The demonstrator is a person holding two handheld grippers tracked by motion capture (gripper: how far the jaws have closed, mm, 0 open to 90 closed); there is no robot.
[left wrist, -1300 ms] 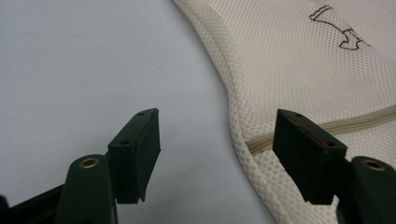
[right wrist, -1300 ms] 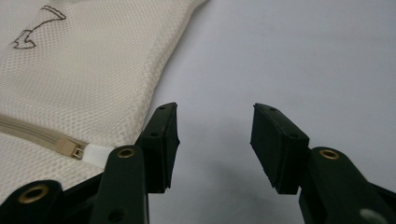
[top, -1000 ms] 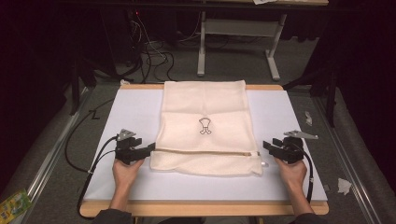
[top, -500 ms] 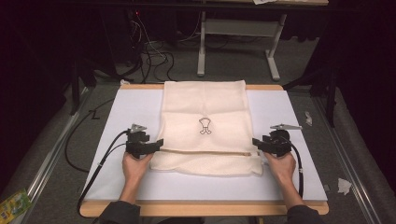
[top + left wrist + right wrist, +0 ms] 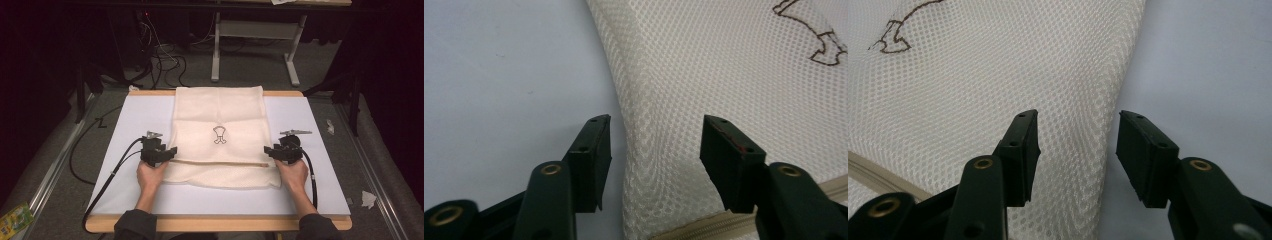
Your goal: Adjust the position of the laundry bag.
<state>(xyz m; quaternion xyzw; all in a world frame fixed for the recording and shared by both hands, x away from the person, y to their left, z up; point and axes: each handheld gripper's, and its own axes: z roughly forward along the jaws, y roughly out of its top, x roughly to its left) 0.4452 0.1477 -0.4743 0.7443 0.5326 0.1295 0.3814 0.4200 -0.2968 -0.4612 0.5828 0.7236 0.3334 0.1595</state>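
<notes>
A cream mesh bag (image 5: pixel 220 115) lies flat on the white table top (image 5: pixel 130 125). It has a brown stitched emblem (image 5: pixel 219 135) and a zipper (image 5: pixel 220 162) across its near part. My left gripper (image 5: pixel 172 152) is at the bag's left edge, just above the zipper. Its jaws have just been closing, and in the left gripper view (image 5: pixel 656 145) the mesh edge (image 5: pixel 649 165) lies between them without being pinched. My right gripper (image 5: pixel 267 150) is at the right edge. Its jaws have also been closing, and they straddle the mesh edge (image 5: pixel 1083 125) while still open.
The table has a wooden rim (image 5: pixel 215 224) along the near side. Cables (image 5: pixel 165 60) and a desk frame (image 5: pixel 255 30) are on the floor behind. A paper scrap (image 5: pixel 368 198) lies on the floor at the right and a green packet (image 5: pixel 15 220) at the lower left.
Both hands have slid inward and slightly away from the person, from beside the bag onto its left and right edges. The jaws look narrower than before.
</notes>
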